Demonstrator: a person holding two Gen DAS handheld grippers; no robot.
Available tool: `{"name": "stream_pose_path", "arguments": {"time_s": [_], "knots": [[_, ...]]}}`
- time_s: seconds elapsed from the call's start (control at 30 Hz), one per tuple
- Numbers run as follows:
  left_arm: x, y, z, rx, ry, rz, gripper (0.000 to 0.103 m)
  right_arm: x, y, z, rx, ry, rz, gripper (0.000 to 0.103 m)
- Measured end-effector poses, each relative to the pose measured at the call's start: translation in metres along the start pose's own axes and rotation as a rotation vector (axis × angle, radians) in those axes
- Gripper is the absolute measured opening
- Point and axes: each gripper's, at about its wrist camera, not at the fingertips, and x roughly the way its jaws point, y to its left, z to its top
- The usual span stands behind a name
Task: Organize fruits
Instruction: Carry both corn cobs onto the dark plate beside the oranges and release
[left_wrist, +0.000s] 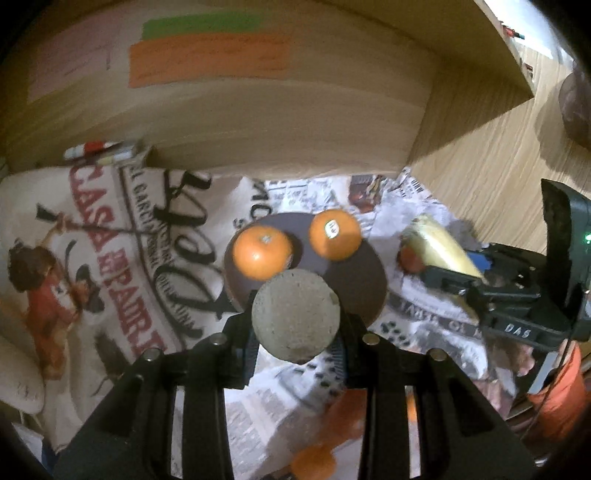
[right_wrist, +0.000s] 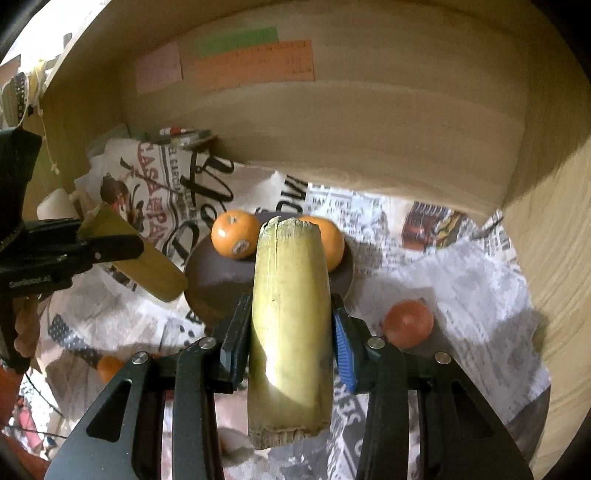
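A dark round plate lies on newspaper and holds two oranges. My left gripper is shut on a yellow-green stalk piece, seen end-on, just above the plate's near edge. My right gripper is shut on a similar yellow-green stalk piece, near the plate with its oranges. The right gripper also shows in the left wrist view, right of the plate. The left gripper's stalk piece shows at the left of the right wrist view.
A small reddish fruit lies on the newspaper right of the plate. Small orange fruits lie near the front. A printed cloth bag lies to the left. Wooden walls with coloured paper notes close the back and right.
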Motion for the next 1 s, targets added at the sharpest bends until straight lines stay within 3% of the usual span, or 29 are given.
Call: {"name": "stream_pose_path", "arguments": {"time_s": [0.23, 0.47, 0.83, 1.0], "knots": [[0.02, -0.024, 0.013, 0.007, 0.007, -0.068, 0.033, 0.014, -0.001, 0.018, -0.032, -0.013, -0.012, 0.036], [0.048, -0.032, 0.016, -0.017, 0.063, -0.14, 0.033, 0.037, -0.004, 0.03, -0.052, 0.012, -0.001, 0.036], [0.072, -0.009, 0.018, -0.068, 0.108, -0.148, 0.033, 0.068, 0.004, 0.039, -0.113, 0.043, 0.019, 0.036], [0.071, 0.009, 0.019, -0.084, 0.097, -0.104, 0.041, 0.079, 0.01, 0.042, -0.137, 0.06, 0.03, 0.036]]}}
